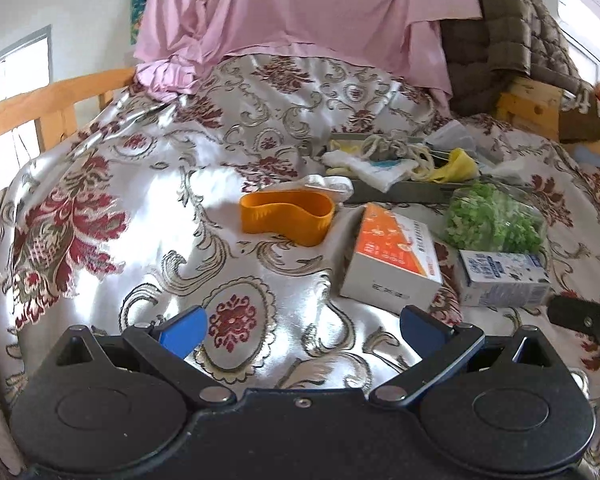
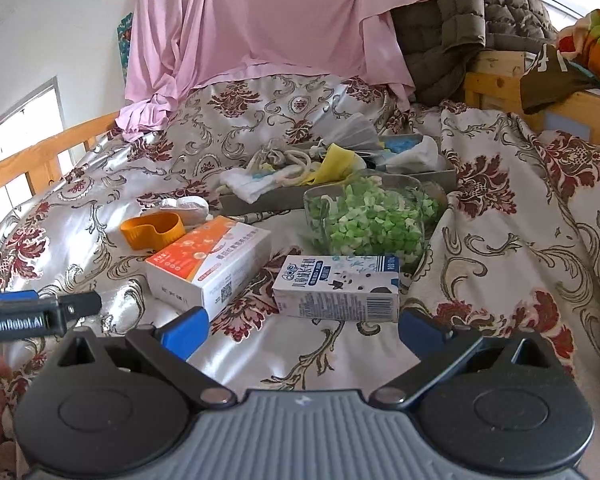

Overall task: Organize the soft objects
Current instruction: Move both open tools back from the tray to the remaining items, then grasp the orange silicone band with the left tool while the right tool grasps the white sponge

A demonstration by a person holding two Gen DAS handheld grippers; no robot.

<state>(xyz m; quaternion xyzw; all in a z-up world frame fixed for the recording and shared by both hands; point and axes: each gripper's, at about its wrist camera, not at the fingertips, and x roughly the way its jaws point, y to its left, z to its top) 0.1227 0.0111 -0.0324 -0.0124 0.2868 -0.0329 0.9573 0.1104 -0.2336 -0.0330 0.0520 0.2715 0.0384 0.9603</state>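
Note:
A grey tray on the bed holds soft items: white cloth, rope, yellow cloth. An orange band lies left of it, with a white crumpled item behind. My left gripper is open and empty above the bedspread. My right gripper is open and empty, just before a milk carton.
An orange-white box and a bag of green pieces lie by the tray. A pink sheet and a quilted jacket hang behind. A wooden rail runs along the left.

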